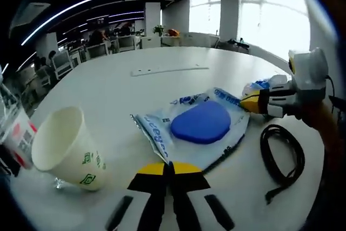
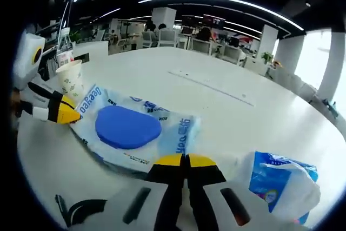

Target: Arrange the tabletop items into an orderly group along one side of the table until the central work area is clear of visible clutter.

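Observation:
A wet wipes pack (image 1: pixel 203 125) with a blue oval lid lies flat between both grippers on the white table (image 1: pixel 108 79). My left gripper (image 1: pixel 168 167) is shut on the pack's near edge, its yellow tips together. My right gripper (image 1: pixel 250 102) comes in from the right, shut on the pack's far corner. In the right gripper view the same pack (image 2: pixel 130 128) stretches from my right gripper (image 2: pixel 184 159) to my left gripper (image 2: pixel 69 114) at its left end. A shadow under the pack suggests it is slightly raised.
A paper cup (image 1: pixel 67 147) (image 2: pixel 70 79) and a clear bottle (image 1: pixel 16 133) stand near the left gripper. A black cable loop (image 1: pixel 281 158) (image 2: pixel 81 209) lies by the table edge. A blue-and-white plastic bag (image 2: pixel 281 182) sits beside the right gripper. A white strip (image 1: pixel 167 70) lies farther off.

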The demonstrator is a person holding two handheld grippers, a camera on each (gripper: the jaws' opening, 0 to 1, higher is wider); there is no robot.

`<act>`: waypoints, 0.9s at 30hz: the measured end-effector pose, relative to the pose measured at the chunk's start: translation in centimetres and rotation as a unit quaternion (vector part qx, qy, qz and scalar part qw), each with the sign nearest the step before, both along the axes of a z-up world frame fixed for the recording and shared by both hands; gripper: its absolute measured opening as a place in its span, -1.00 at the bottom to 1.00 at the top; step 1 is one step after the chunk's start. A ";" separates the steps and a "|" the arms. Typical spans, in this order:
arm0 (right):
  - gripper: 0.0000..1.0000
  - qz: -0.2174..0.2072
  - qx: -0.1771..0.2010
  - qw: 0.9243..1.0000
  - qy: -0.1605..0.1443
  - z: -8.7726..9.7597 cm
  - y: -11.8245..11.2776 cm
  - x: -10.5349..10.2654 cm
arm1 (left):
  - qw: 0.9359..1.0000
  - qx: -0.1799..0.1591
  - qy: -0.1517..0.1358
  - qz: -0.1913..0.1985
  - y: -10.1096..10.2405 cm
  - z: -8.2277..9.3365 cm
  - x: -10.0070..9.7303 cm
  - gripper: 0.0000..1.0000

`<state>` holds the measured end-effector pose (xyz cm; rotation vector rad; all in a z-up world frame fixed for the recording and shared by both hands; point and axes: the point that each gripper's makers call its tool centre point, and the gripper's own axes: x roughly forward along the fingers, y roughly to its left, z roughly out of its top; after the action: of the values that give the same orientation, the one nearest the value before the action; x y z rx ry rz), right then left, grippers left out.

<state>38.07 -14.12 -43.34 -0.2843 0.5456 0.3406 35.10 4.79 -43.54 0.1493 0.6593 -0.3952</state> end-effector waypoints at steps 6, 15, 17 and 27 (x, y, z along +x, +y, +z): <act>-1.00 -0.005 -0.002 1.000 -0.005 0.5 0.0 -0.2 | 1.000 -0.005 -0.005 0.001 0.0 0.4 0.0 -1.00; -1.00 -0.001 -0.004 1.000 -0.018 2.1 0.2 -0.9 | 1.000 0.006 -0.013 -0.007 0.1 1.2 0.0 -1.00; -1.00 0.001 -0.006 1.000 -0.023 2.6 0.1 -1.1 | 1.000 0.007 -0.015 -0.009 0.0 1.5 0.0 -1.00; -1.00 0.006 -0.013 1.000 -0.023 3.3 -0.4 -2.1 | 0.999 0.028 -0.020 -0.020 -0.5 2.2 0.3 -1.00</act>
<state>36.01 -14.49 -40.06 -0.3187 0.5037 0.3374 35.36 4.30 -41.38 0.2229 0.6287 -0.4116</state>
